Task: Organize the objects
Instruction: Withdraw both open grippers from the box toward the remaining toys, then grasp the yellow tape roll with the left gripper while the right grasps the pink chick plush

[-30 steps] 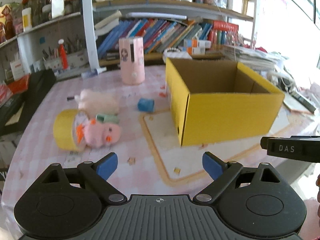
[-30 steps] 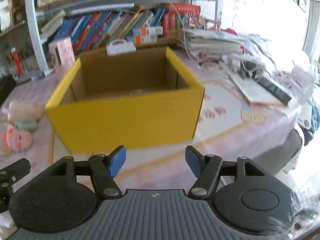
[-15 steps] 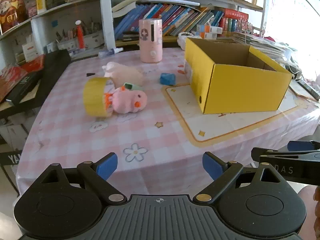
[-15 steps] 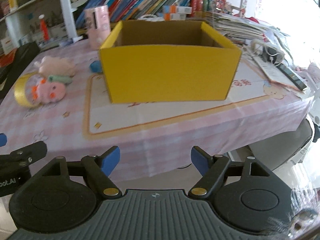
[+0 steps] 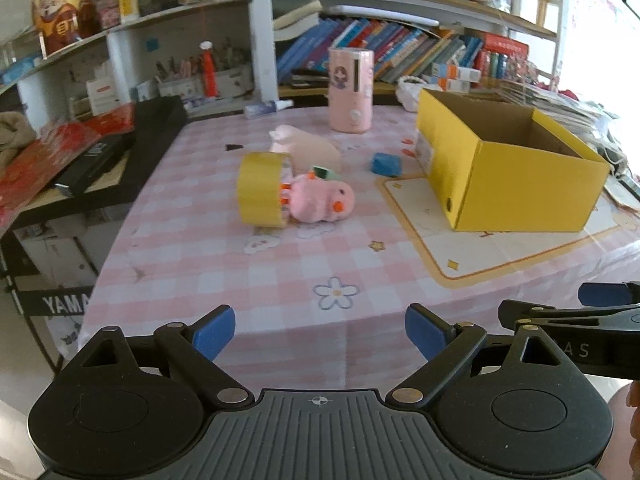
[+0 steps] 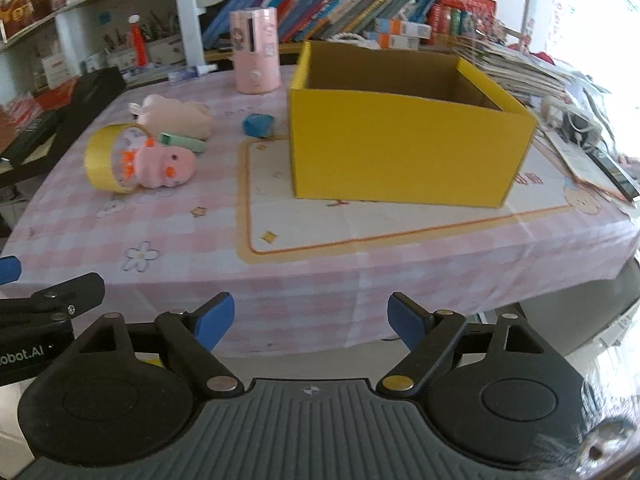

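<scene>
An open yellow cardboard box (image 5: 516,190) (image 6: 404,148) stands on the pink checked table, its inside hidden from here. To its left lie a pink plush chick (image 5: 320,202) (image 6: 162,168) against a yellow tape roll (image 5: 260,190) (image 6: 102,160), a pale pink plush (image 5: 310,148) (image 6: 176,118), a green item (image 6: 182,143) and a blue block (image 5: 386,164) (image 6: 258,124). My left gripper (image 5: 320,330) is open and empty over the table's near edge. My right gripper (image 6: 311,318) is open and empty, off the front edge.
A pink cylinder device (image 5: 351,90) (image 6: 256,54) stands at the back of the table. Black cases (image 5: 116,152) lie at the left. Bookshelves (image 5: 400,52) line the back wall. Papers and a remote (image 6: 600,160) lie right of the box.
Both grippers have pulled back from the box toward the table's front edge. The objects on the table have not moved.
</scene>
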`<state>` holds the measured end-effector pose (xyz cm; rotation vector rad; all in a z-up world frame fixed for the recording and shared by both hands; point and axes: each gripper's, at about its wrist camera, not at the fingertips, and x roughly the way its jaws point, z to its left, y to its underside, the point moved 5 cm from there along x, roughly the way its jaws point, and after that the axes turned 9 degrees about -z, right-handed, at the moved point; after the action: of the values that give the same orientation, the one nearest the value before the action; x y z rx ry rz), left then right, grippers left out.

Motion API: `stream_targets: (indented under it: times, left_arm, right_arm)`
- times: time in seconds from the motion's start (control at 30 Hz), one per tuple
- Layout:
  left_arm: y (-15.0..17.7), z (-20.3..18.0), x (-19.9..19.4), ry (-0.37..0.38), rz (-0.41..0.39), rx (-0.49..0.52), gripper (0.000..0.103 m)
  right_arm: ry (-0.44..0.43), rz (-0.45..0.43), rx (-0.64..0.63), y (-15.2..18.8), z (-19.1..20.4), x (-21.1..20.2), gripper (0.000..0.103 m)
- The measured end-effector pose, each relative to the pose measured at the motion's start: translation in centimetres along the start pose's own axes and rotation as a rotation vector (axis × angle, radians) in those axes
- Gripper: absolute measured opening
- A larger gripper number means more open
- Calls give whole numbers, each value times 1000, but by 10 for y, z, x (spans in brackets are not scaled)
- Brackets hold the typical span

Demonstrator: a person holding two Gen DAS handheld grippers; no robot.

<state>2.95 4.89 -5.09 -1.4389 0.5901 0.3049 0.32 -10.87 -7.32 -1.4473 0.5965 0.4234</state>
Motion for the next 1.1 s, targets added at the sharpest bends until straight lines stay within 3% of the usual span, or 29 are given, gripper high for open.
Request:
stream_targets:
  times: [0.33, 0.77, 1.1]
  left_arm:
    - [-1, 30, -12, -60, -29, -38, 98]
    - [-6, 46, -14, -62, -63, -75, 98]
    - [-21, 51, 7, -57, -89, -85, 98]
  right_arm:
    - [-63, -18, -53, -6, 33, -2, 87]
    - [-97, -45, -88, -15, 54, -4, 87]
    - [-128, -32, -99, -29, 63, 24, 87]
